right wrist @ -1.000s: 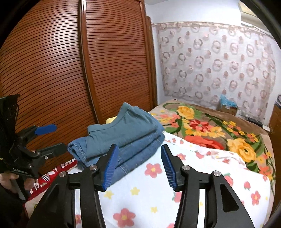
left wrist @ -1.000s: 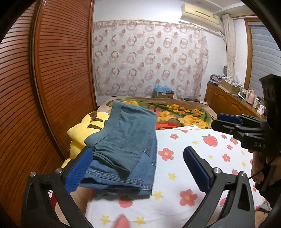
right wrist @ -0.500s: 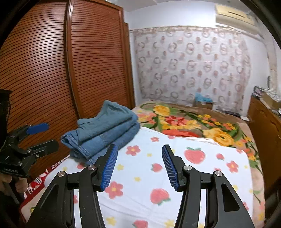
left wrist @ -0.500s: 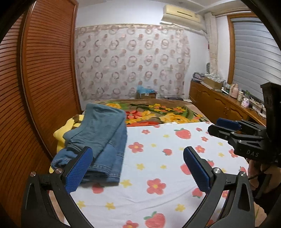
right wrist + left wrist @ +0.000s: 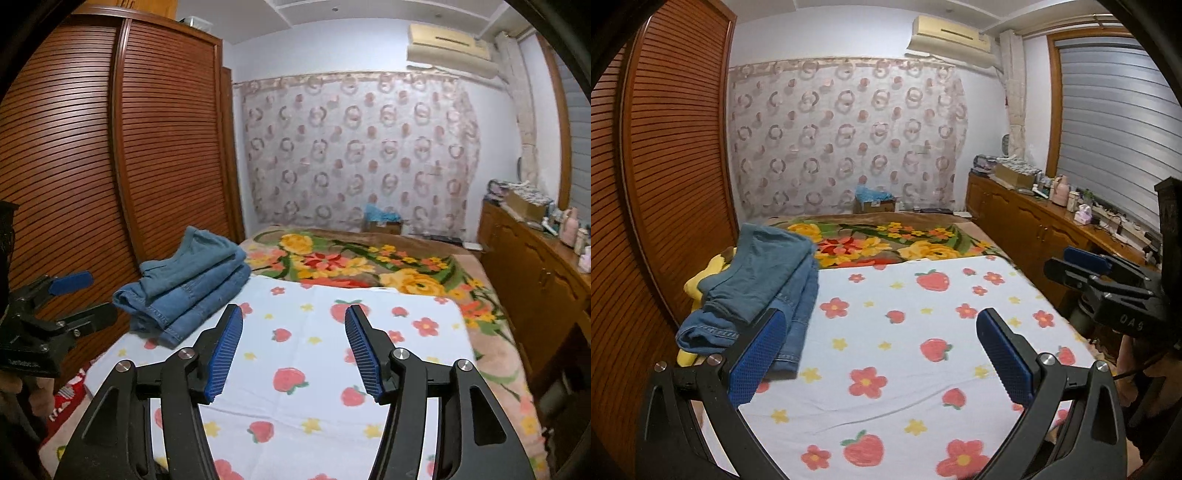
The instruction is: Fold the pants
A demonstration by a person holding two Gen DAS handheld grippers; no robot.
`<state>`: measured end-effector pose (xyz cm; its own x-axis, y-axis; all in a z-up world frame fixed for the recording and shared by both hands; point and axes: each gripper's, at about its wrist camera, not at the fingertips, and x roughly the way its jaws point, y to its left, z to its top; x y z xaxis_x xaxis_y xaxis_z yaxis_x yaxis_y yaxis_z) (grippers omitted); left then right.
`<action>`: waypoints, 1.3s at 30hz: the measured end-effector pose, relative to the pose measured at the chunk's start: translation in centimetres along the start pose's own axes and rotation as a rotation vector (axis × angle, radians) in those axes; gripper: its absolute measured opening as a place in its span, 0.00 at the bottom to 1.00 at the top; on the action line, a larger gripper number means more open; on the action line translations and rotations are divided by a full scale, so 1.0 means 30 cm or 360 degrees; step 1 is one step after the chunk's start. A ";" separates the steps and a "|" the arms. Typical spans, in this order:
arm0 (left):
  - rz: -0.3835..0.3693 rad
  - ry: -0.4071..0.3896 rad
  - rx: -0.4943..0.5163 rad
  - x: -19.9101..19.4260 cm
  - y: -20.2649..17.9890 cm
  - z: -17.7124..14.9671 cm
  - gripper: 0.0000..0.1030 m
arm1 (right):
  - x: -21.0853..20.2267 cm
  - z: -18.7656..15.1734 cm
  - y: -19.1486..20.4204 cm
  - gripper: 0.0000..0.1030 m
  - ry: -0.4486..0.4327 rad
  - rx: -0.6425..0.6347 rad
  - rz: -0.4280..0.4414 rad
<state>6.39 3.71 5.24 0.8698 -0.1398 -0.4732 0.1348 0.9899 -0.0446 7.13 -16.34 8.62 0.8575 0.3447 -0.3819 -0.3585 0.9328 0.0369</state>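
Folded pants (image 5: pixel 192 284) beside empty tools

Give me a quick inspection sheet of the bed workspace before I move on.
Surface: white strawberry-print sheet over a floral blanket, lightly creased.
Job's things: folded jeans stacked at the sheet's left edge.
Clutter: yellow plush toy under the jeans.
Grippers: left gripper open, empty; right gripper open, empty, jaws just been opening.
Cables: thin black cable near the right hand.
Surroundings: slatted wardrobe, curtain, cluttered sideboard.
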 end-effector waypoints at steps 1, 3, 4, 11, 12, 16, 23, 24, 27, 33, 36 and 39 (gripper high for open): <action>-0.0002 -0.0003 0.0007 -0.004 -0.013 0.004 1.00 | -0.007 0.000 0.003 0.59 -0.0005 -0.0002 -0.0015; 0.0000 -0.0017 0.0025 -0.015 -0.035 0.008 1.00 | -0.020 -0.003 0.019 0.60 -0.0008 0.0007 -0.0038; 0.0004 -0.0026 0.0031 -0.021 -0.048 0.010 1.00 | -0.029 -0.007 0.027 0.60 -0.0010 0.0014 -0.0052; -0.0002 -0.0073 0.0007 -0.061 -0.074 0.009 1.00 | -0.088 -0.029 0.079 0.60 -0.0042 0.0041 -0.0153; -0.0002 -0.0076 0.0005 -0.063 -0.075 0.009 1.00 | -0.095 -0.033 0.087 0.60 -0.0048 0.0042 -0.0163; 0.0000 -0.0083 -0.0001 -0.068 -0.078 0.010 1.00 | -0.104 -0.048 0.110 0.60 -0.0066 0.0050 -0.0179; 0.0002 -0.0081 -0.0002 -0.068 -0.077 0.009 1.00 | -0.099 -0.071 0.110 0.60 -0.0066 0.0079 -0.0185; 0.0004 -0.0080 -0.0001 -0.068 -0.076 0.008 1.00 | -0.101 -0.074 0.105 0.60 -0.0067 0.0081 -0.0189; 0.0003 -0.0081 -0.0003 -0.068 -0.076 0.009 1.00 | -0.096 -0.076 0.096 0.60 -0.0068 0.0083 -0.0190; 0.0003 -0.0079 -0.0001 -0.068 -0.076 0.009 1.00 | -0.101 -0.086 0.087 0.60 -0.0075 0.0085 -0.0191; 0.0003 -0.0078 -0.0003 -0.068 -0.075 0.009 1.00 | -0.095 -0.088 0.081 0.60 -0.0074 0.0088 -0.0192; 0.0005 -0.0081 -0.0004 -0.071 -0.077 0.010 1.00 | -0.094 -0.096 0.079 0.60 -0.0073 0.0090 -0.0188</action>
<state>4.36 1.72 6.62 0.8932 -0.1380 -0.4279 0.1312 0.9903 -0.0455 2.80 -15.41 7.11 0.9089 0.2354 -0.3442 -0.2340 0.9711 0.0464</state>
